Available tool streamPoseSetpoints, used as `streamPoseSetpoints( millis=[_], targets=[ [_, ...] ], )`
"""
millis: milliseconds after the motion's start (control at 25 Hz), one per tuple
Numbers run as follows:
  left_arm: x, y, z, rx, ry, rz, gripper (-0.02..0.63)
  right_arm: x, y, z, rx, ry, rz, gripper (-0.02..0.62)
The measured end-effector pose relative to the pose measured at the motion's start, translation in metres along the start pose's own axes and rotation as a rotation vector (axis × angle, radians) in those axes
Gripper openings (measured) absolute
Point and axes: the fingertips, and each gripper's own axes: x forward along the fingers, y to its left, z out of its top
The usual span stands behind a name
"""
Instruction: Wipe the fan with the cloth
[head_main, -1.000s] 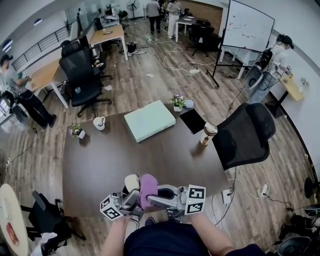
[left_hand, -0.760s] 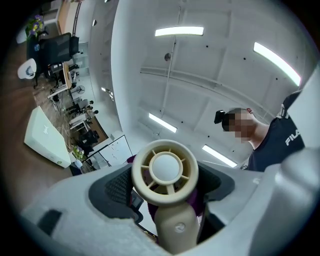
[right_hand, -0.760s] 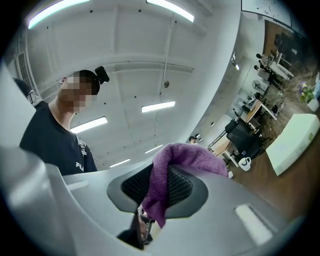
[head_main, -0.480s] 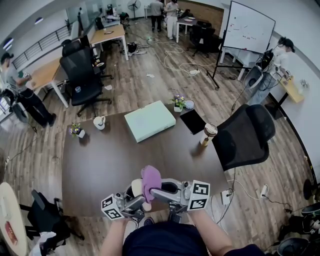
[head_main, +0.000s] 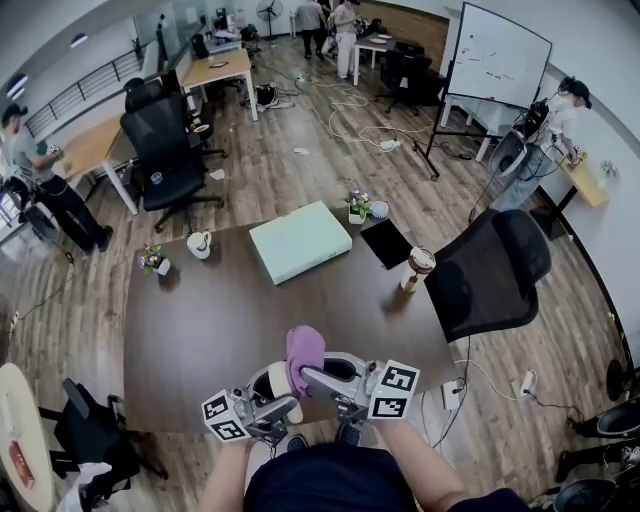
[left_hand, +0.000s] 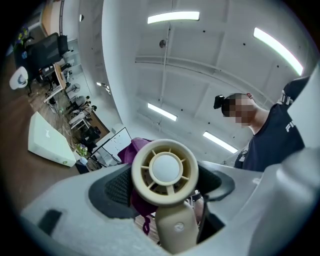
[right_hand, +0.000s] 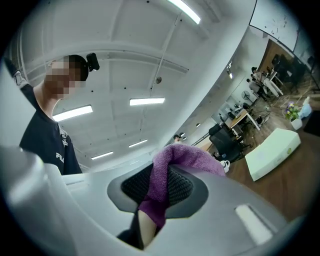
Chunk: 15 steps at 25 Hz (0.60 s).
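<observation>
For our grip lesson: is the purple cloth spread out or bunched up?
Bunched: the cloth hangs folded between the right gripper's jaws.

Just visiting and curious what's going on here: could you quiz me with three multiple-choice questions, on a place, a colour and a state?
1. Where is the pale green box? A on the table B on the floor C on a chair
2. What colour is the cloth? A yellow B purple C white
3. What does the left gripper hold? A nothing B a mug C the beige fan

A: it lies on the dark tabletop. B: it shows purple in the right gripper view. C: the fan is clamped in it.
</observation>
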Motion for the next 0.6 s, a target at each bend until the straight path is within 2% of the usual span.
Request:
streamPoseSetpoints(
  millis=[120, 320, 600],
  targets=[
    [-0.003, 0.006, -0.007, 0.051, 0.050, 0.037, 0.376, -0.002, -0.013, -0.011, -0.037, 0.045, -0.077, 0.080],
    [-0.010, 0.020, -0.023, 0.142, 0.164, 0.127, 0.376, -0.006, -0.031, -0.035, -0.138, 0.183, -0.207, 0.080],
    [-0.027, 0.044, -0.044, 0.225, 0.300, 0.271, 0.376, -0.022, -0.058, -0.069, -0.151, 0.329, -0.381, 0.080]
  ],
)
